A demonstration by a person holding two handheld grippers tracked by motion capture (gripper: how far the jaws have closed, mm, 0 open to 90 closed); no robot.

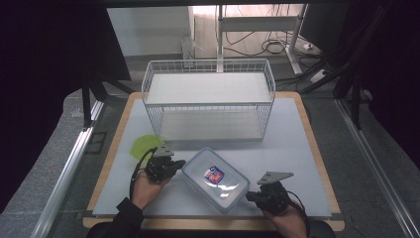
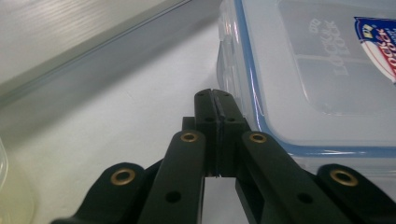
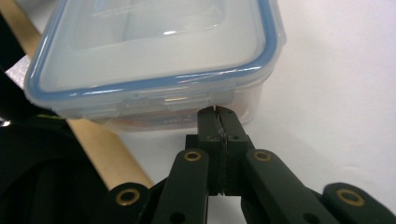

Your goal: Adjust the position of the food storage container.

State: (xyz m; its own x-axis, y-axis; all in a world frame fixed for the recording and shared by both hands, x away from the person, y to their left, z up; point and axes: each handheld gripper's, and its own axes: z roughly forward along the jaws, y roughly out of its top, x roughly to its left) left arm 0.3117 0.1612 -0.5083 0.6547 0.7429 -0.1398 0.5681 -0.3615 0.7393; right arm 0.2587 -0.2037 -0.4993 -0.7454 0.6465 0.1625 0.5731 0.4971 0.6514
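Note:
A clear plastic container (image 1: 216, 179) with a blue-sealed snap lid and a red and blue label lies flat on the white mat near the front. My left gripper (image 1: 179, 162) is shut and empty, its tips beside the container's left end (image 2: 261, 70), close to a side clip. My right gripper (image 1: 249, 196) is also shut with nothing in it. Its tips (image 3: 217, 112) sit right at the lid's clip (image 3: 161, 100) on the container's right end; whether they touch it I cannot tell.
A white wire basket (image 1: 208, 101) with a shelf stands at the back of the mat. A yellow-green disc (image 1: 143, 145) lies left of the left gripper. The wooden table edge (image 1: 317, 148) frames the mat. Cables and desk legs lie beyond the table.

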